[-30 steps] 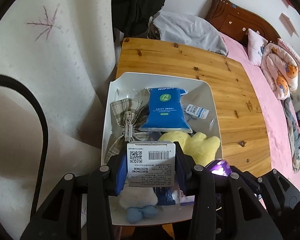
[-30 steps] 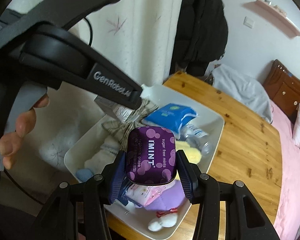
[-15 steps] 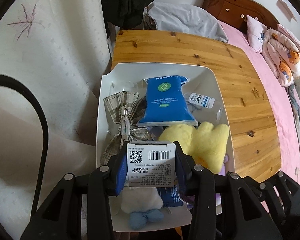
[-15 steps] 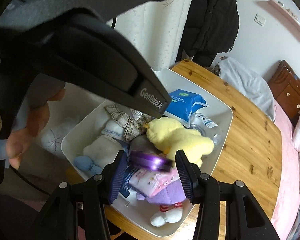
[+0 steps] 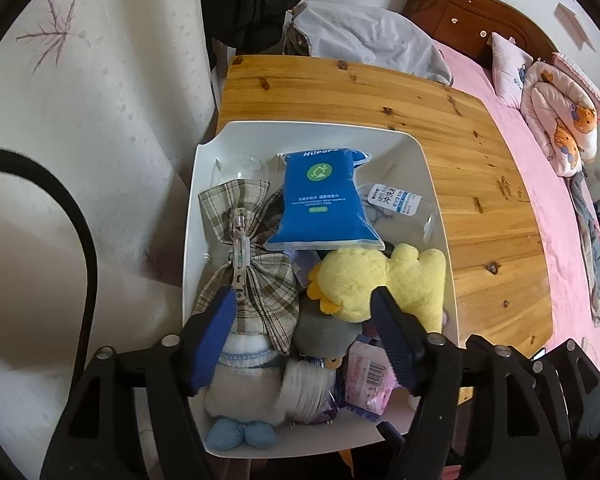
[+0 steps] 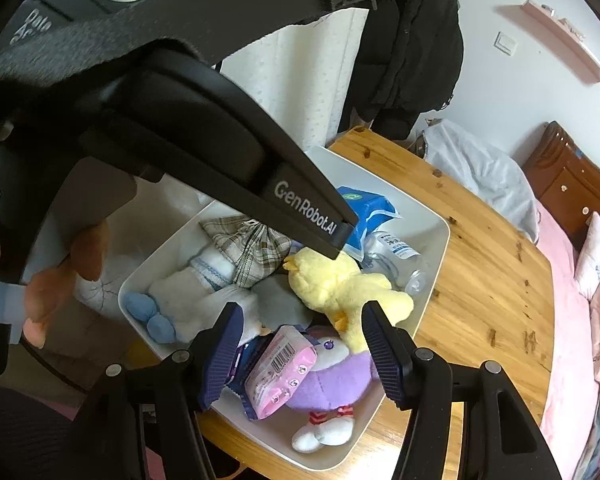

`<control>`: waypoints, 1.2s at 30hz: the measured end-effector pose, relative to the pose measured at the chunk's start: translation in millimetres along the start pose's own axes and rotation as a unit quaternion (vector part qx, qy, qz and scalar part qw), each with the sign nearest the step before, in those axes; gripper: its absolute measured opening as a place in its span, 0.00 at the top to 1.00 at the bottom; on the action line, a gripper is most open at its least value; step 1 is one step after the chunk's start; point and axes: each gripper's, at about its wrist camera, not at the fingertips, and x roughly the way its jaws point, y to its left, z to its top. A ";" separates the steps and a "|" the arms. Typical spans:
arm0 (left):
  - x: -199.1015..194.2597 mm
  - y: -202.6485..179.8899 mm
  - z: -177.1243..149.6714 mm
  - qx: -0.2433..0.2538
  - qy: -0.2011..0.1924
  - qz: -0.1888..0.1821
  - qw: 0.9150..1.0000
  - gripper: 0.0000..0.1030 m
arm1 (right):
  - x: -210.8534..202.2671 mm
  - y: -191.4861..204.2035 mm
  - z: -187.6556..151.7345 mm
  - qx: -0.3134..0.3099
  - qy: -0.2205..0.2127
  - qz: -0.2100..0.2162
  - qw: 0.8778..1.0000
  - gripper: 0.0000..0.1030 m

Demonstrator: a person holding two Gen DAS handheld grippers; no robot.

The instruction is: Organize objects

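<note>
White plastic forms the bin [image 5: 192, 216] that sits on the wooden bench [image 5: 480, 168], packed with small things. Both tongs hang above its near end, spread wide and gripping nothing. Beyond the left tongs [image 5: 304, 300], from left to right, lie a plaid fabric bow [image 5: 256, 264] with a metal clip, a blue wet-wipe pack [image 5: 324, 204] farther off, a clear bottle [image 5: 400, 204] with a white label, and a yellow plush duck [image 5: 380, 280] just past the right finger. Below those tongs rest a white sock with blue pompoms [image 5: 236, 400], a grey plush [image 5: 324, 332] and a pink barcode pack [image 5: 372, 380]. Between the fingers of the right tongs [image 6: 302, 312] shows the same pink pack [image 6: 280, 364], touching a purple plush toy [image 6: 332, 380]. A person's hand [image 6: 56, 280] grips the left tool at the far left.
</note>
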 end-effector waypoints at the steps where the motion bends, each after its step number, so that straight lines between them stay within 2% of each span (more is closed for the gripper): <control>1: -0.6 -0.4 -0.6 0.000 0.000 -0.002 1.000 0.25 | -0.3 -0.2 -0.4 0.001 -0.001 -0.001 1.000 0.39; 6: -6.4 -5.4 -3.4 0.008 -0.006 -0.010 1.000 0.21 | -4.9 -1.4 -2.8 0.006 -0.008 -0.012 1.000 0.39; 24: -43.7 -29.1 -1.5 0.022 -0.029 -0.048 0.998 0.21 | -31.3 -24.3 -20.5 0.038 -0.022 -0.069 0.997 0.39; 30: -61.6 -41.4 -1.0 0.023 -0.044 -0.047 0.998 0.21 | -49.7 -44.4 -26.3 0.060 -0.035 -0.078 0.994 0.37; 32: -68.3 -47.7 -1.0 0.033 -0.048 -0.046 0.997 0.21 | -58.3 -50.2 -27.4 0.061 -0.044 -0.087 0.993 0.33; 36: -79.7 -60.8 -0.7 0.045 -0.066 -0.038 0.996 0.21 | -71.8 -62.6 -27.5 0.065 -0.057 -0.091 0.992 0.32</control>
